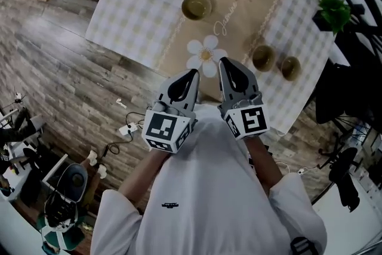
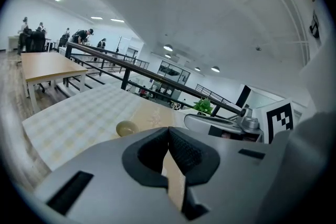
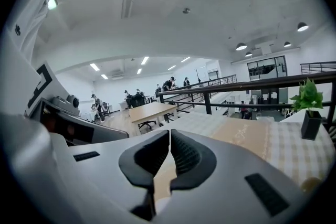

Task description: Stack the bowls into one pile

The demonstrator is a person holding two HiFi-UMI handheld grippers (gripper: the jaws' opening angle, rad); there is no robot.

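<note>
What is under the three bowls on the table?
A tablecloth, checked with a beige middle band, lies under the large bowl and the two small bowls. What the cloth itself covers cannot be seen.

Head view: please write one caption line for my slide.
Three bowls unstacked on the table; left gripper and right gripper shut, empty.

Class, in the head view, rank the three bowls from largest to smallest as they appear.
1. lone bowl, clearly largest.
2. middle bowl.
3. rightmost bowl, slightly smaller; these two look nearly alike.
</note>
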